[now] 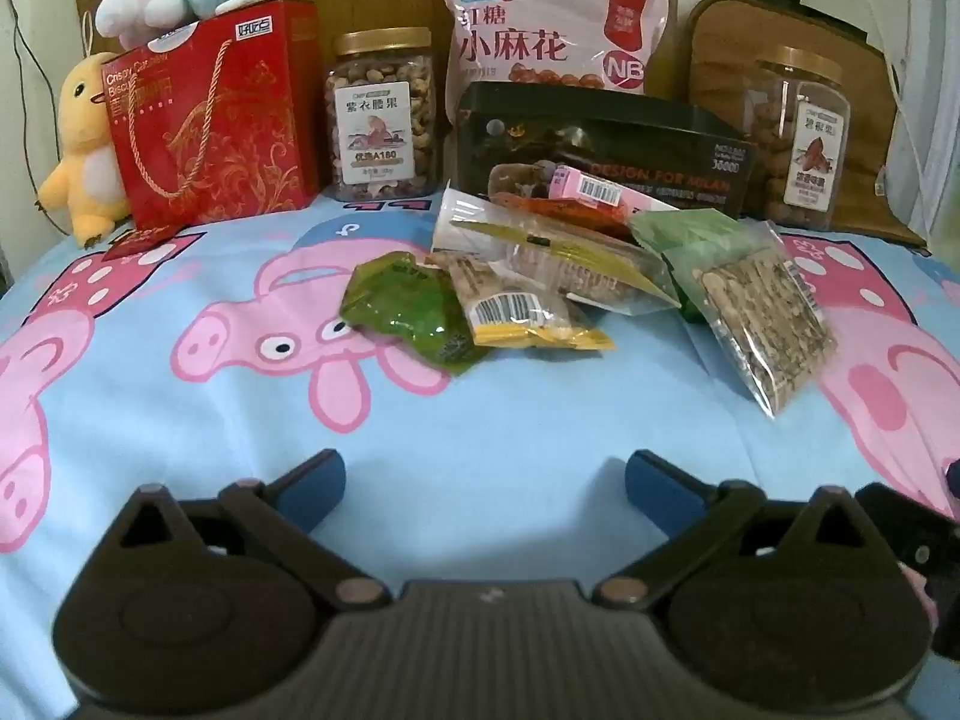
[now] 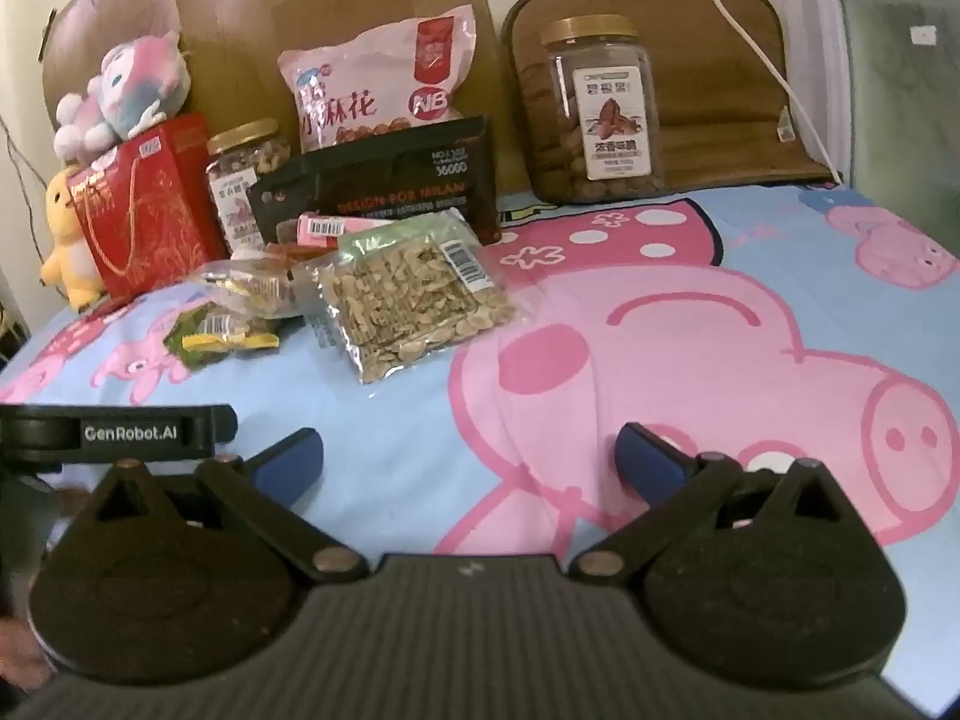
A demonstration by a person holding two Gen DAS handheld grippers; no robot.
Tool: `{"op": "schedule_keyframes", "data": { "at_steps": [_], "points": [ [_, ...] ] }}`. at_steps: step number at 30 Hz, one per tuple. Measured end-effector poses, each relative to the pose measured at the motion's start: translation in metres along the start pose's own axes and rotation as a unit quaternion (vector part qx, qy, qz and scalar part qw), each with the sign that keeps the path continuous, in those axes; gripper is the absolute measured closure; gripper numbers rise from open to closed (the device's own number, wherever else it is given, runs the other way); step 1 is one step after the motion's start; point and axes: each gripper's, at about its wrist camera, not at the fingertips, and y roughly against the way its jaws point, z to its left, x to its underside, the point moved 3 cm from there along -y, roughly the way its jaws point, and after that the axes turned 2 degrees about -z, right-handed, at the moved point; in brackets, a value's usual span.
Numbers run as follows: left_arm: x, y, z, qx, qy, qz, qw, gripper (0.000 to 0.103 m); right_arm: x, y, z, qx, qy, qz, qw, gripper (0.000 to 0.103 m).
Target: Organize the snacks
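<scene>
Nearest me, my left gripper point(image 1: 485, 483) hangs over bare sheet point(image 1: 480, 408), jaws spread wide with nothing between the blue pads point(image 1: 312, 489); my right gripper point(image 2: 471, 465) is the same, released and empty, tilted down over the big pink pig print. Nothing is picked up yet, so I judge the step in hand is the first reach into the loose snack pile point(image 1: 576, 276) just ahead. To do it well I would take the outermost packets first: the green packet point(image 1: 408, 312) on the left with the left gripper, and the seed bag point(image 2: 414, 300) with the right, since it lies flat and partly apart from the heap. These wrappers are thin and slippery, so I would come in low, pinch an edge seam rather than the middle, and lift slowly so that the overlapping packets do not drag along. Beyond the pile stands the black box point(image 1: 600, 144), which looks like the likely place to put them, though I cannot tell from here whether it is open. Behind it are the pink bag point(image 1: 546, 30), the left jar point(image 1: 381, 120), the red gift bag point(image 1: 216, 120) and the right jar point(image 2: 600, 114). The left view shows the pile's layering and the box's top edge; the right view shows the seed bag whole, the right jar clearly, and the left gripper's side at its left edge.
</scene>
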Motion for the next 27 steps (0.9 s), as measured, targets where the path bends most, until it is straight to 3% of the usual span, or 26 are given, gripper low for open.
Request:
{"op": "schedule_keyframes", "data": {
  "at_steps": [27],
  "points": [
    [0.0063, 0.0056, -0.0006, 0.005, -0.001, -0.012, 0.9999, 0.0, -0.0005, -0.0001, -0.0004, 0.005, -0.008, -0.005, 1.0, 0.0]
  ]
}}
